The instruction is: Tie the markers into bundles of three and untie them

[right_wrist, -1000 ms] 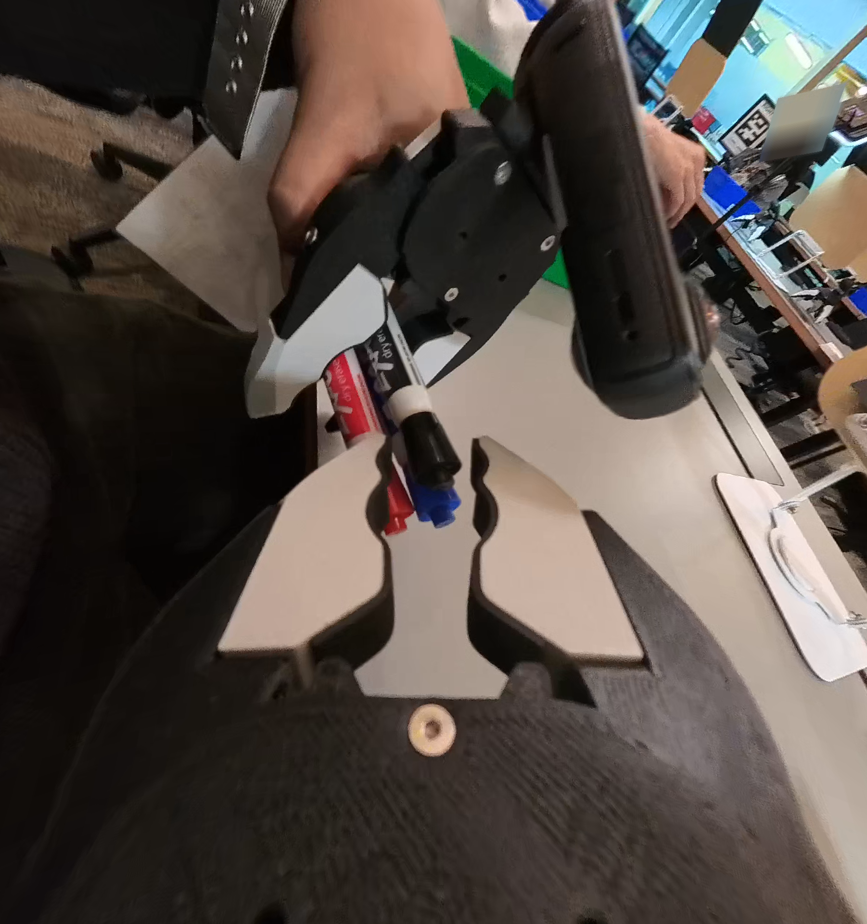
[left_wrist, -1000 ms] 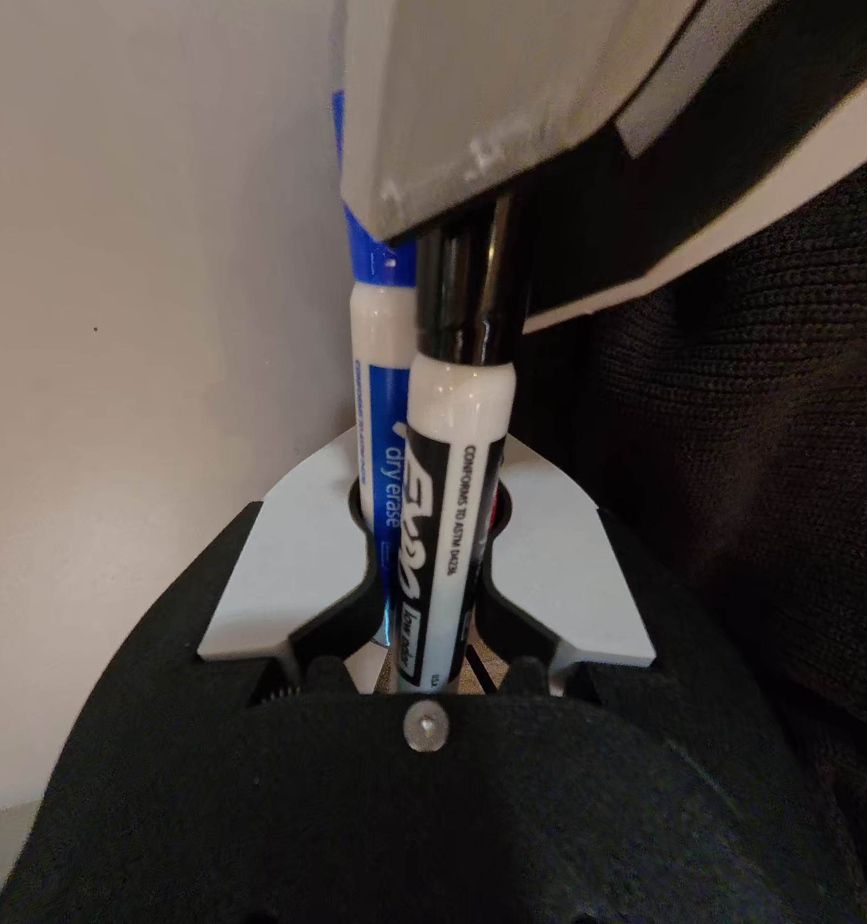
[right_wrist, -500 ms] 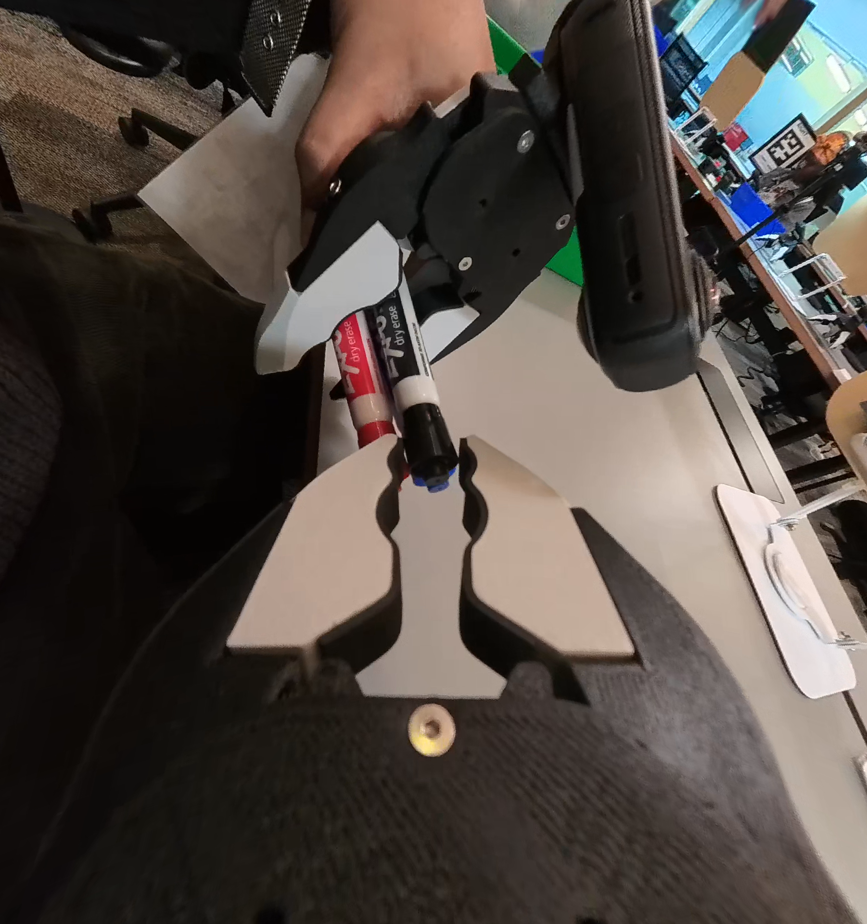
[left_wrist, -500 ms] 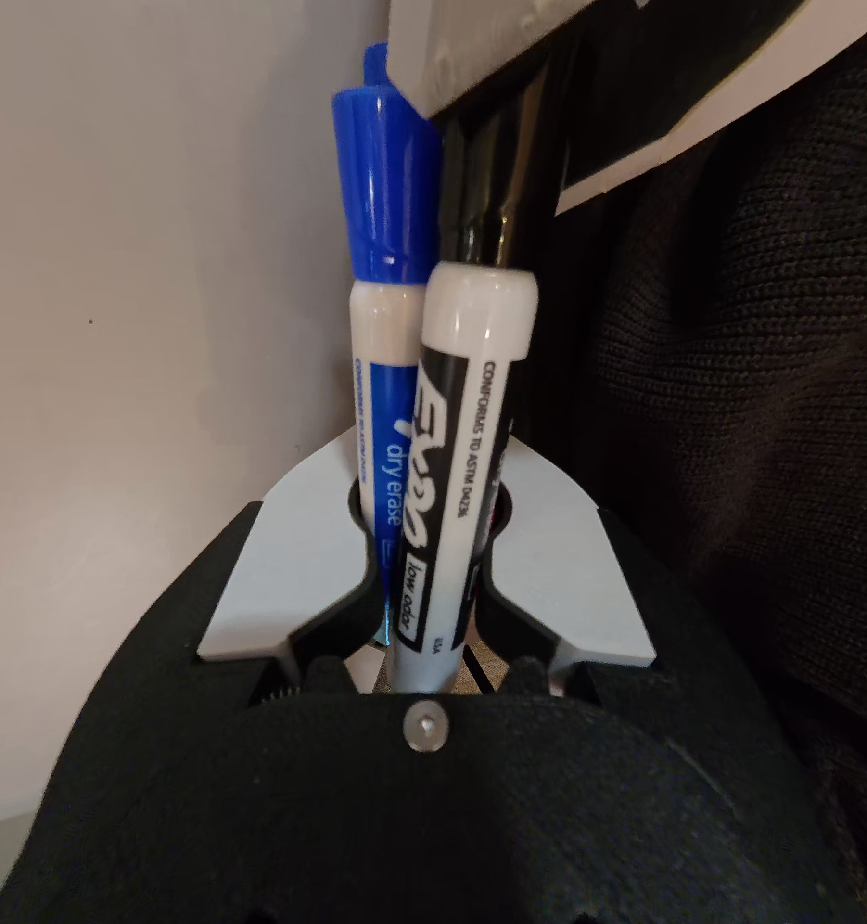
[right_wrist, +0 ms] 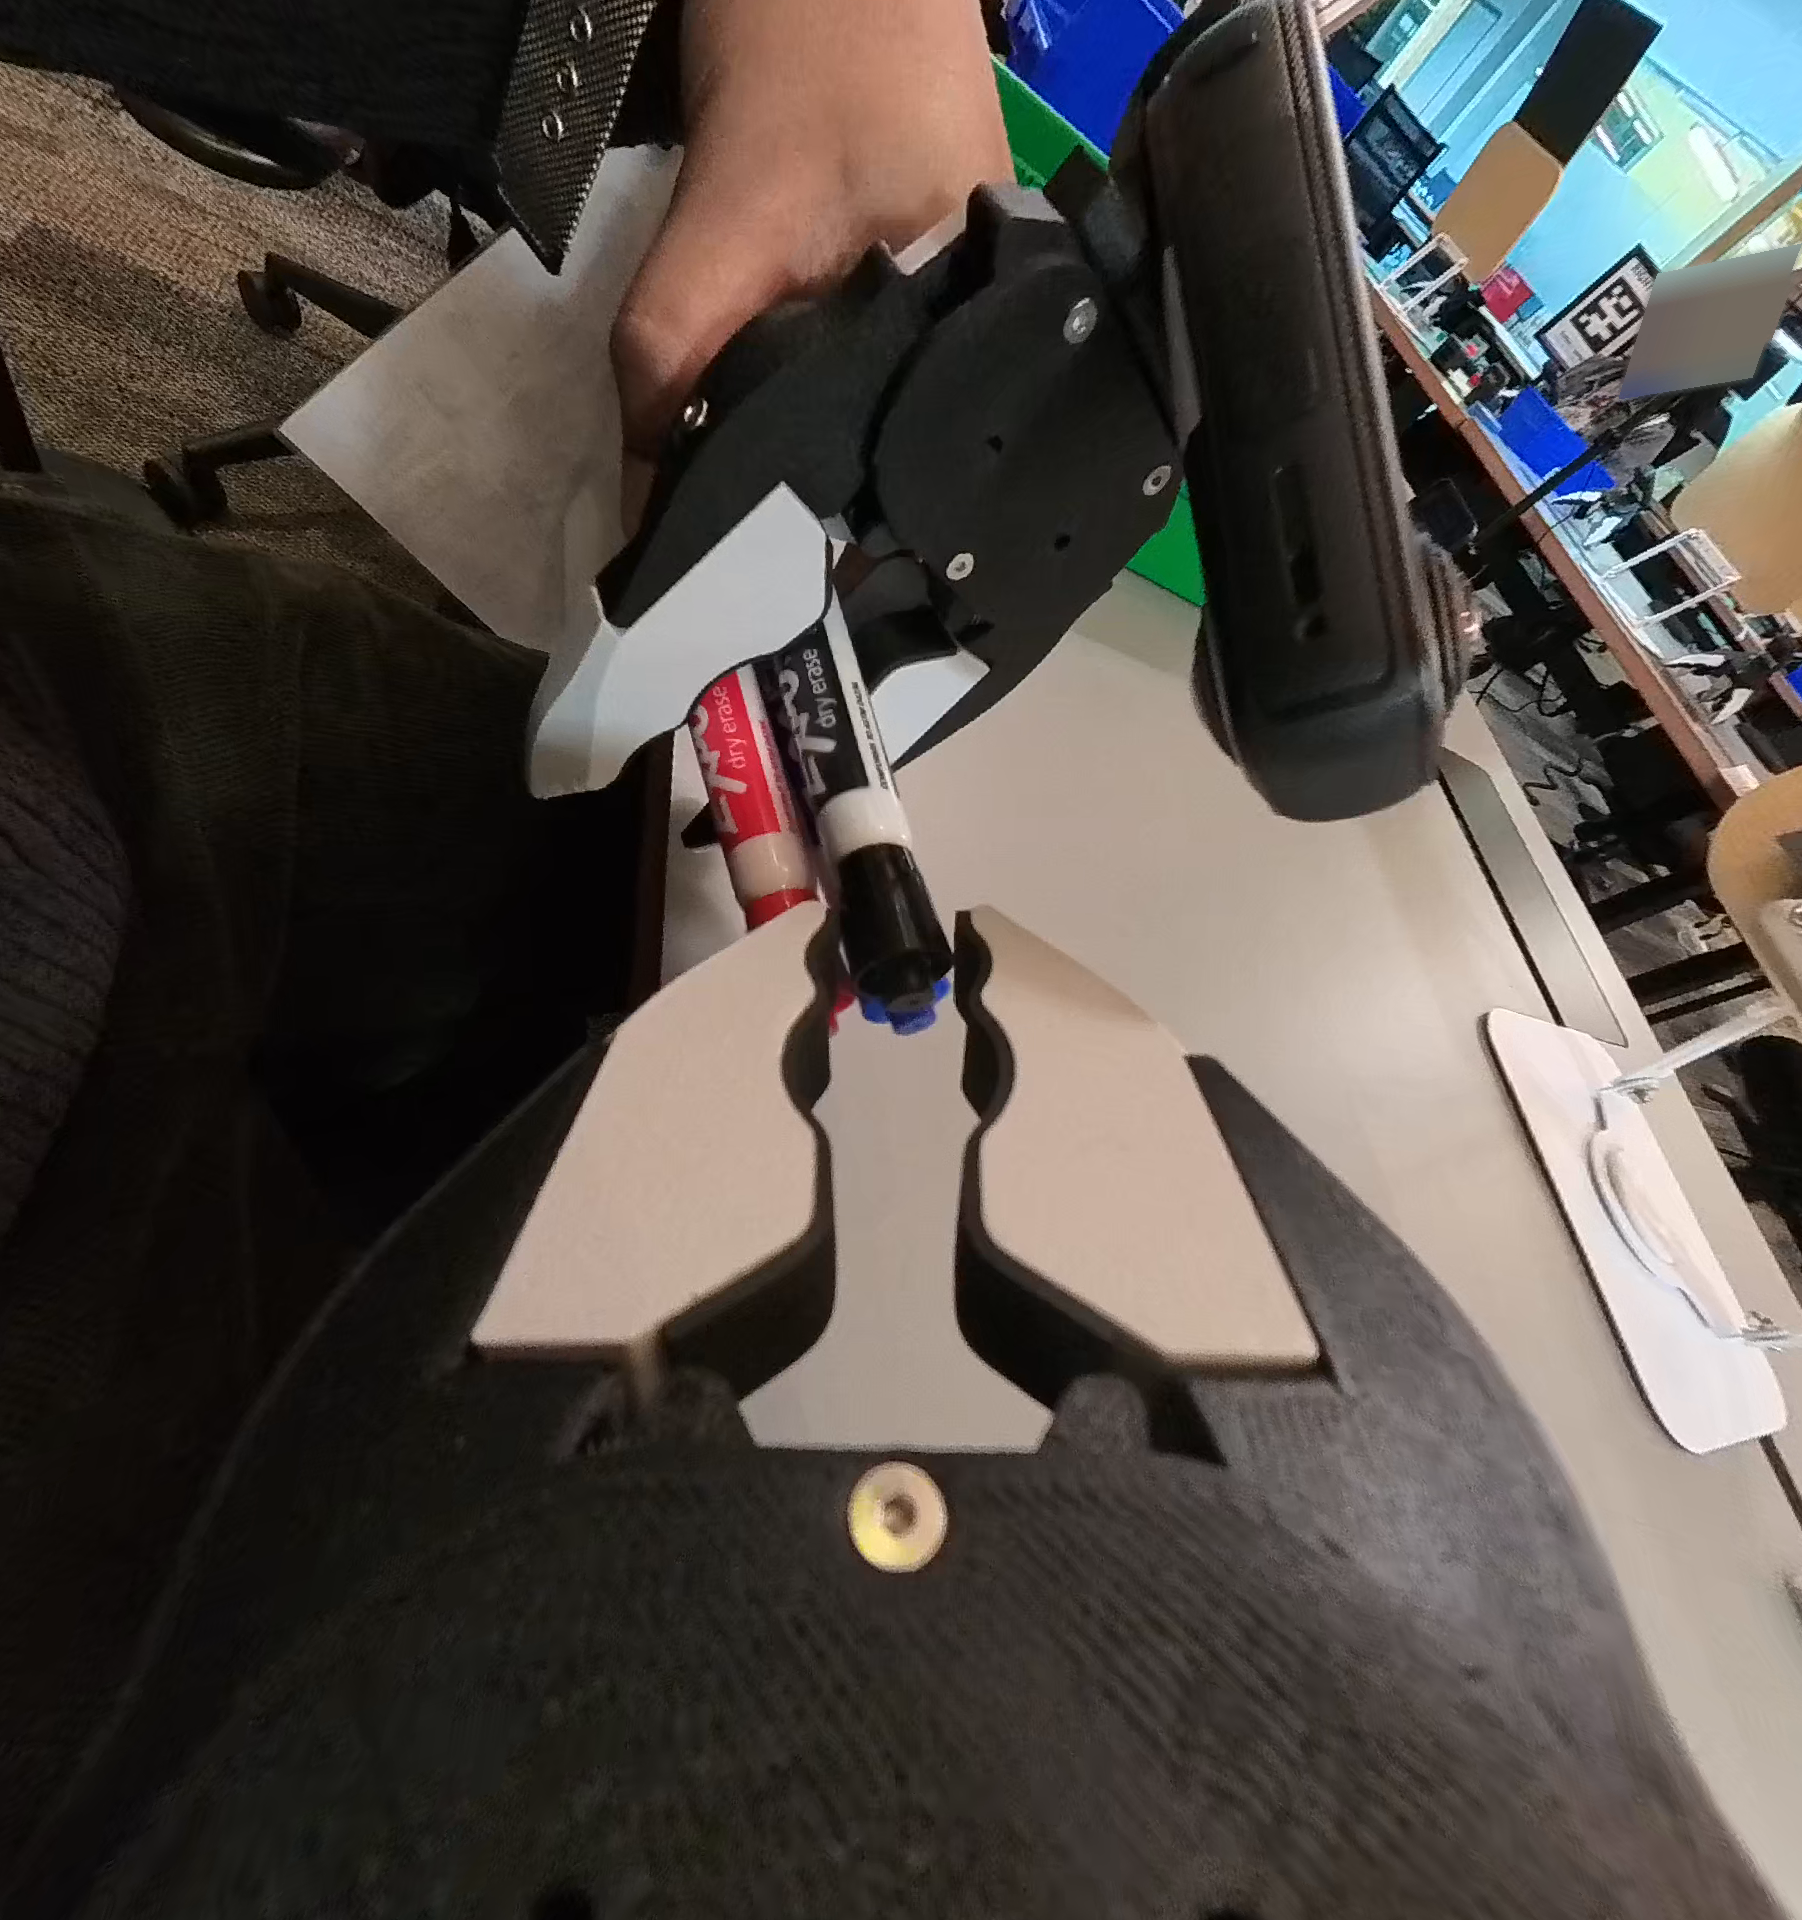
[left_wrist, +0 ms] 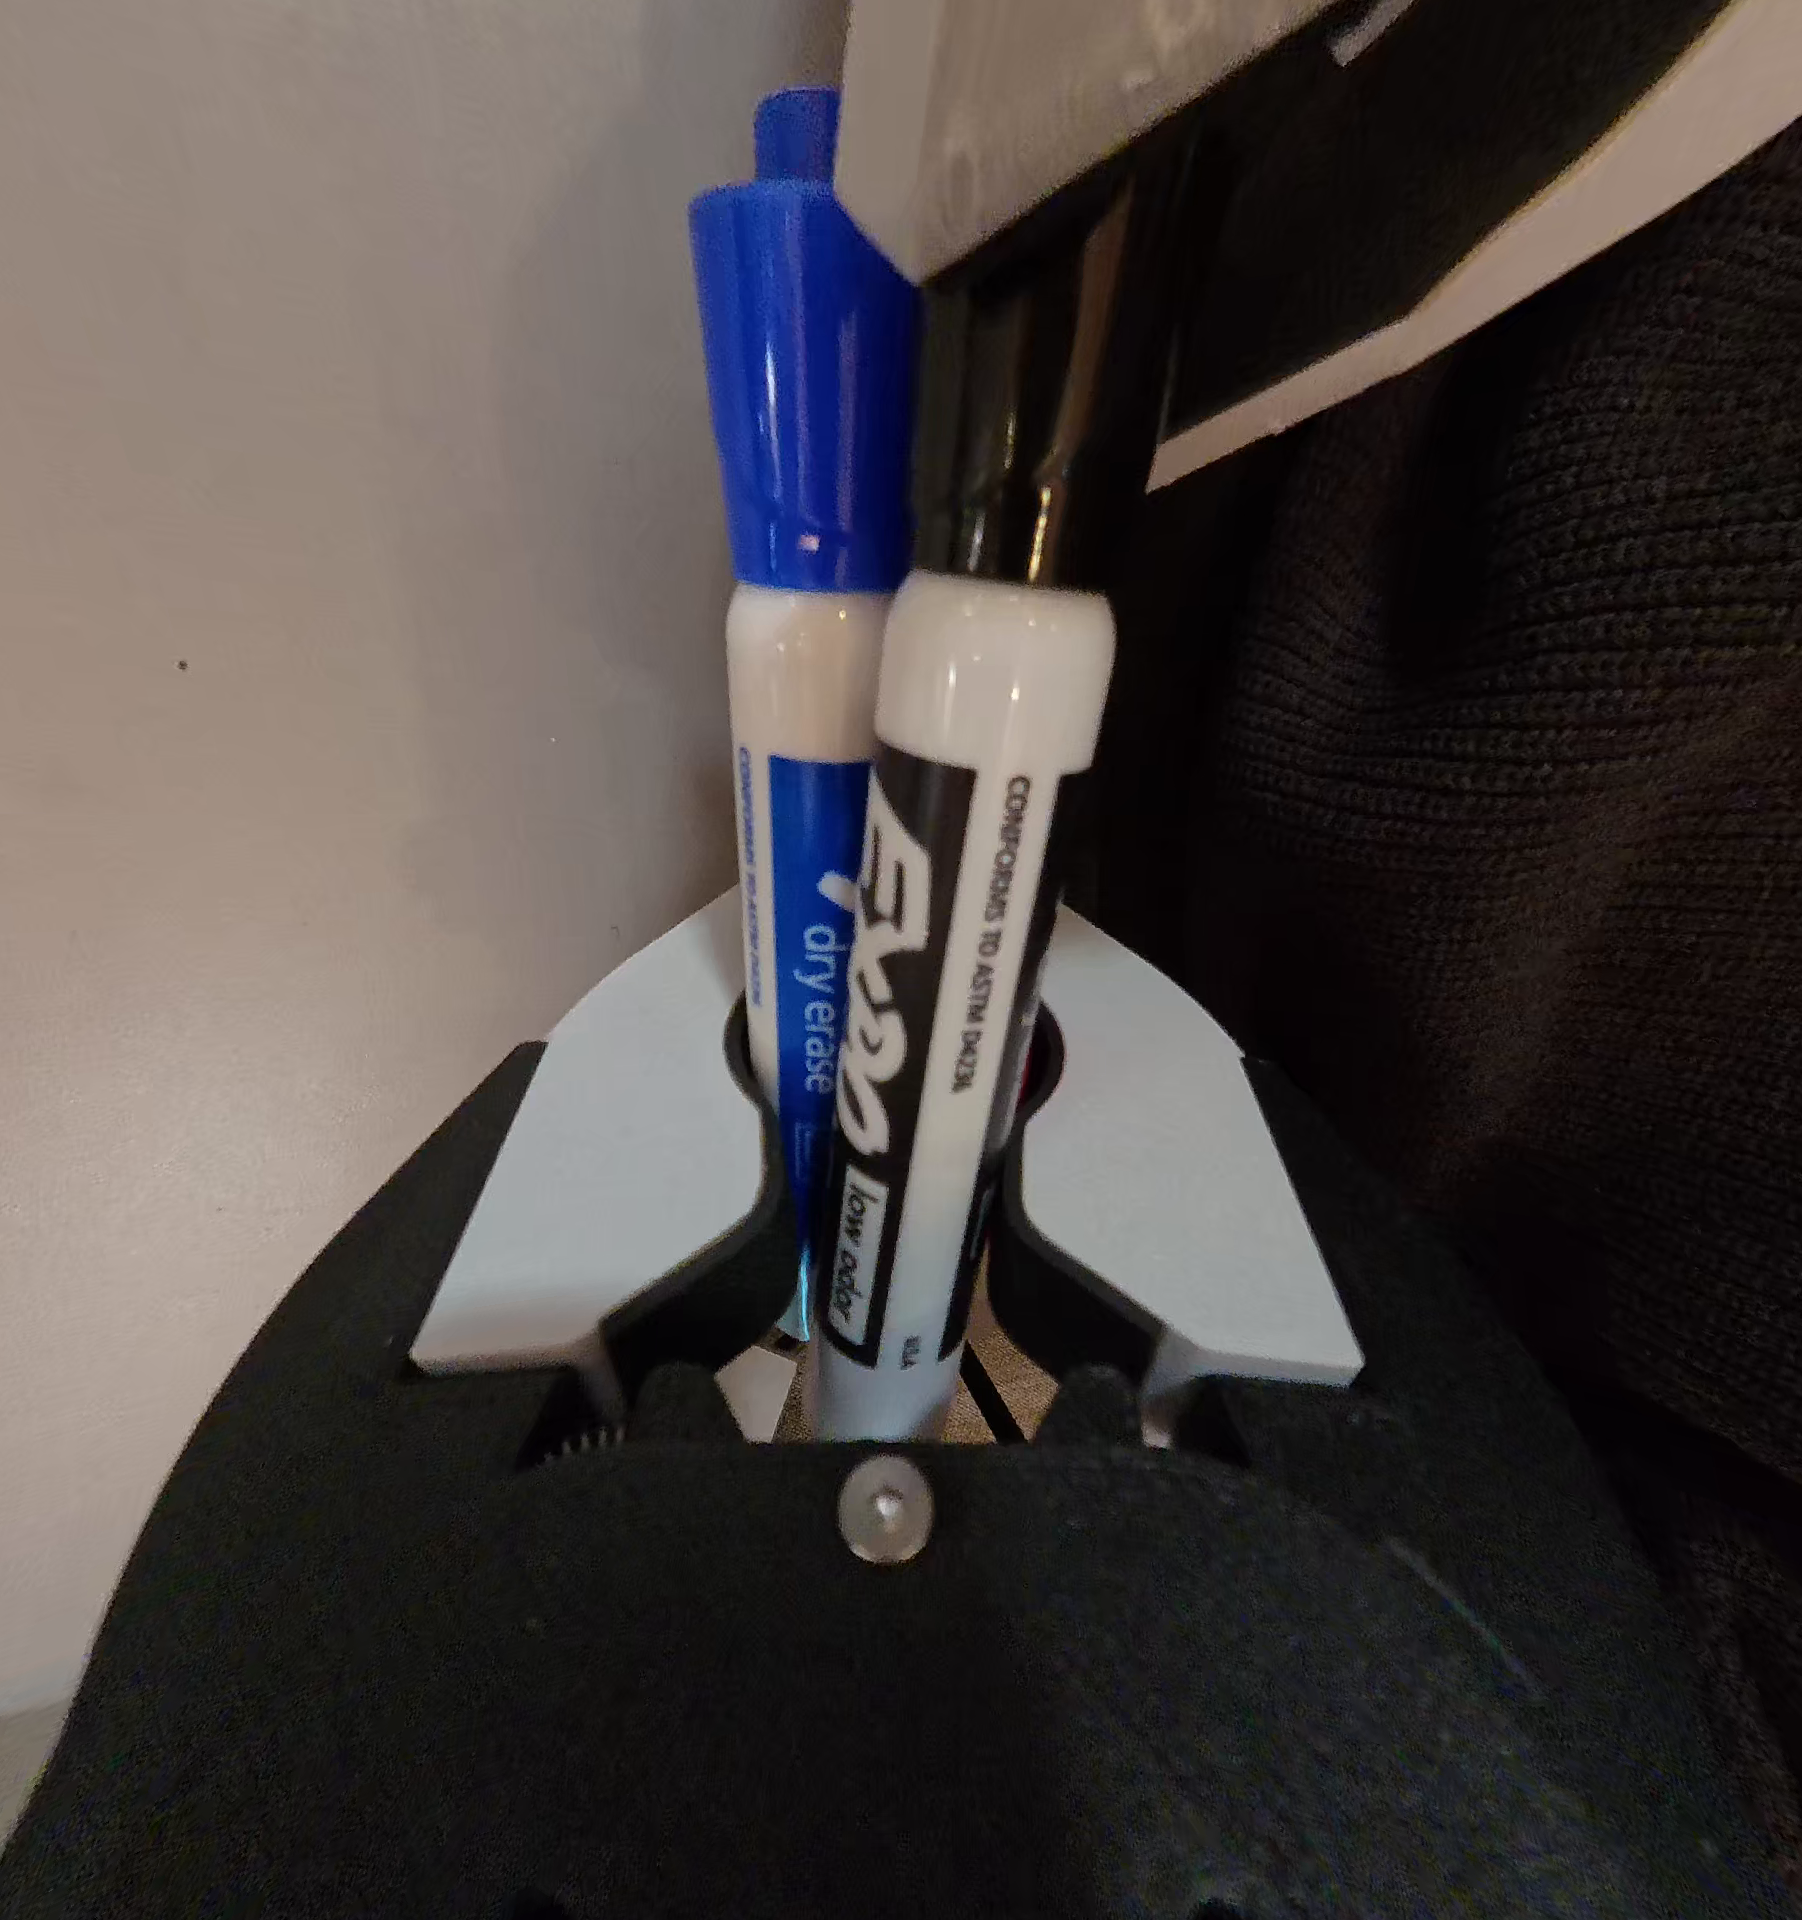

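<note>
**Three markers bunched in the left gripper, the right one's fingers around the black cap**

The left gripper (left_wrist: 892,1049) is clamped on a bundle of dry-erase markers, its pale fingers (left_wrist: 627,1174) pressing in from both sides. From its own camera two barrels are plain: the blue marker (left_wrist: 798,665) on the left and the black marker (left_wrist: 964,935) in front of it, touching side by side and pointing away from the lens. Only a sliver of red shows at the right finger's notch; the red marker (right_wrist: 746,790) is clear only in the right wrist view, where it lies beside the black one. Their rear ends vanish behind the gripper's black body.

The right gripper (right_wrist: 892,971) is partly open, with a gap between its fingers. The black marker's cap sits in that gap at the fingertips, and a bit of the blue cap peeks out behind it. Whether the finger edges actually press on the cap cannot be told. In the left wrist view the top of the black cap is hidden under the right gripper's pale finger (left_wrist: 990,135), which crosses the upper edge and is cut off by the frame.

A hand (right_wrist: 824,177) grips the left gripper's handle, and a dark phone-like device (right_wrist: 1302,416) is mounted on top of it. Below lies a pale table (right_wrist: 1188,935), with a white flat stand (right_wrist: 1624,1226) well off to the right. Dark knitted fabric (left_wrist: 1551,831) fills the right side of the left wrist view and the left side of the other view. The far room is small and cluttered, with one patch blurred over.
</note>
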`<state>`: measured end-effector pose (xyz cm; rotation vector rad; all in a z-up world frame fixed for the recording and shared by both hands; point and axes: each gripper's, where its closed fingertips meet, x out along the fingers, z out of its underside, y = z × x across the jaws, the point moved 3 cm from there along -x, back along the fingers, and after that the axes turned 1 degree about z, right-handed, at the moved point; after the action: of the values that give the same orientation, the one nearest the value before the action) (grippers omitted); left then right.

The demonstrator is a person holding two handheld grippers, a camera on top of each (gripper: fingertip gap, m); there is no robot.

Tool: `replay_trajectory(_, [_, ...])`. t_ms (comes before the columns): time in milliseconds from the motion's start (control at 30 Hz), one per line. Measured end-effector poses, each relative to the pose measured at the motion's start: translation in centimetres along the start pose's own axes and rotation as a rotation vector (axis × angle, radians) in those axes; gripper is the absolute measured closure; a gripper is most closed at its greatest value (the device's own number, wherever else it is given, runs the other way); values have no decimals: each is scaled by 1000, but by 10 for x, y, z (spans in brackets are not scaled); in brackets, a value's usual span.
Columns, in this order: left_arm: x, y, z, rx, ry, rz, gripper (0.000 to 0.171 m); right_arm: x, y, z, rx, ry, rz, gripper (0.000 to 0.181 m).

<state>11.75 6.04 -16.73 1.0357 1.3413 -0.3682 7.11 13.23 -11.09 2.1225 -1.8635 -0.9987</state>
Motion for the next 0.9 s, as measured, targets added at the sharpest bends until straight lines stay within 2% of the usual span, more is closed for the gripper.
replay_trajectory(567, [1,1,-1,5,3,5,128,2,-2,-1,-5,1,4,160])
replay_trajectory(733, [-4,-2,3,-13,17,-2,128,-3,6,-2,29,22,25,153])
replay_trajectory(900, [-8,-4,5,-21,29,-10,128,-6,12,-3,83,52,26,159])
